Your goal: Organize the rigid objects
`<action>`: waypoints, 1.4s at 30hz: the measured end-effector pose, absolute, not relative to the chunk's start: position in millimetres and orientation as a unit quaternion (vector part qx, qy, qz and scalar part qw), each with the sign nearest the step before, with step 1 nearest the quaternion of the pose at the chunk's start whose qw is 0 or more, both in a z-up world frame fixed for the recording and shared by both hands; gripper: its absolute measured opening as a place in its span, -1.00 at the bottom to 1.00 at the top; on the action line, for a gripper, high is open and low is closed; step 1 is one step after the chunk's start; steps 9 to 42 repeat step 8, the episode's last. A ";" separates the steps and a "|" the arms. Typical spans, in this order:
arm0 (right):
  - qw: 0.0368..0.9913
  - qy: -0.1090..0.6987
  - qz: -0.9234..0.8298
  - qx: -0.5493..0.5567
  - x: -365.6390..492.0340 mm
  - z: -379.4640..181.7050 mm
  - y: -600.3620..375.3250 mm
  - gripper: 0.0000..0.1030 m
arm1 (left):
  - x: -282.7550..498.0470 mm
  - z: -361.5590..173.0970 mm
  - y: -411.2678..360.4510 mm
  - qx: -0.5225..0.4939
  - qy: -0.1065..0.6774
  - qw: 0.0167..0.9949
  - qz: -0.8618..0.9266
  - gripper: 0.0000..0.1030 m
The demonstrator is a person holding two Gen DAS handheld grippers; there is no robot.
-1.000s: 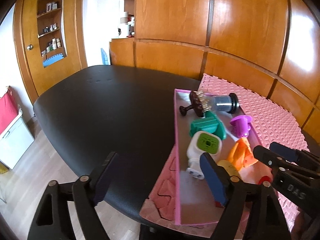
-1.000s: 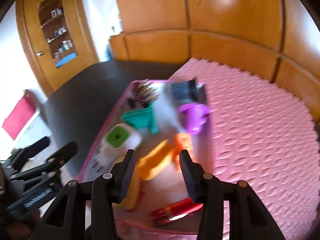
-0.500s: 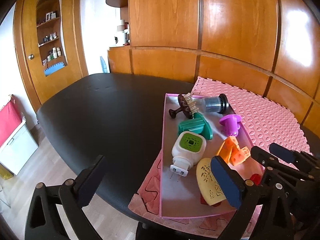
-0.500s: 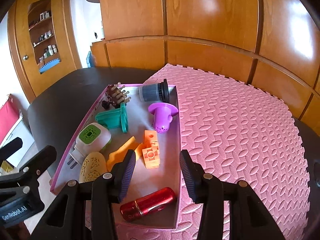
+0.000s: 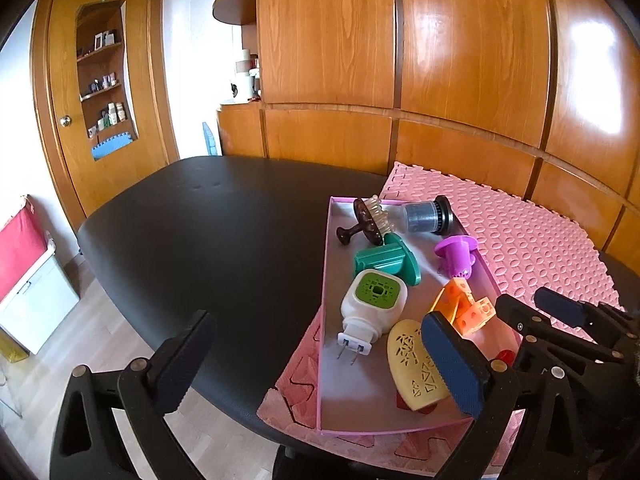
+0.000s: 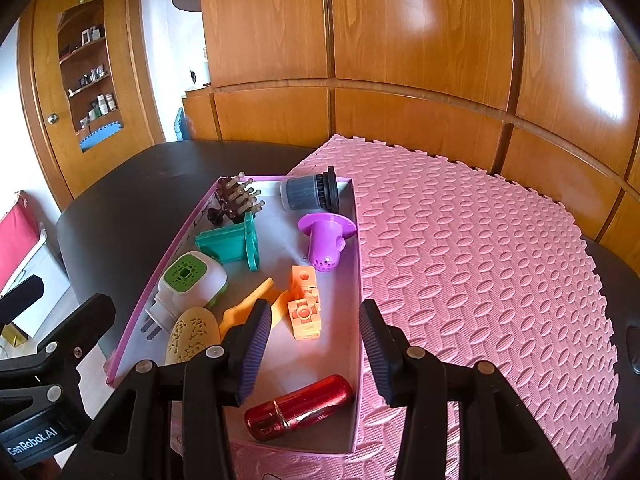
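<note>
- Black jaws of the right gripper (image 6: 312,340) are held apart with nothing between them, poised above the near end of the pink tray (image 6: 357,280); the left gripper (image 5: 316,364) is spread wide and empty over the tray's left wall and the counter (image 5: 208,232).
- Just beyond the right gripper, the red cylinder (image 6: 300,406) is seen lying in the tray's near right corner, with the orange block piece (image 6: 304,304) further in.
- Along the left wall lie the cream oval case (image 6: 192,336) and the white-and-green plug-in unit (image 6: 188,284); the teal piece (image 6: 232,242), purple strainer (image 6: 326,240), brown brush (image 6: 234,202) and grey cylinder (image 6: 308,192) fill the far end.
- All objects lie inside the tray, on the pink foam mat (image 6: 480,260); this fits either a finished gathering or a pick about to be made, and which cannot be settled.
</note>
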State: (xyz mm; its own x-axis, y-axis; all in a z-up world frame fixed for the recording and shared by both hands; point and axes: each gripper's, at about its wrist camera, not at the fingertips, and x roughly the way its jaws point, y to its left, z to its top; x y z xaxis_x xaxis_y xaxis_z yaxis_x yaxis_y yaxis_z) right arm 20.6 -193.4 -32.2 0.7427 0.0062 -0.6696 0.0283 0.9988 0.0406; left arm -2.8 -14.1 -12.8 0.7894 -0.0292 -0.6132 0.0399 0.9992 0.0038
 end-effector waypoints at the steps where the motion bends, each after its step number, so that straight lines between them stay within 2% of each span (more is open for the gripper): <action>1: 0.933 0.359 -0.006 0.023 20.6 -32.3 -193.1 -0.11 | -2.9 -13.0 -14.4 0.009 0.323 0.946 -0.017 0.99; 42: 0.933 0.359 -0.004 0.023 20.6 -32.7 -192.2 -0.11 | -1.8 -14.4 -11.9 0.003 0.328 0.944 -0.016 0.99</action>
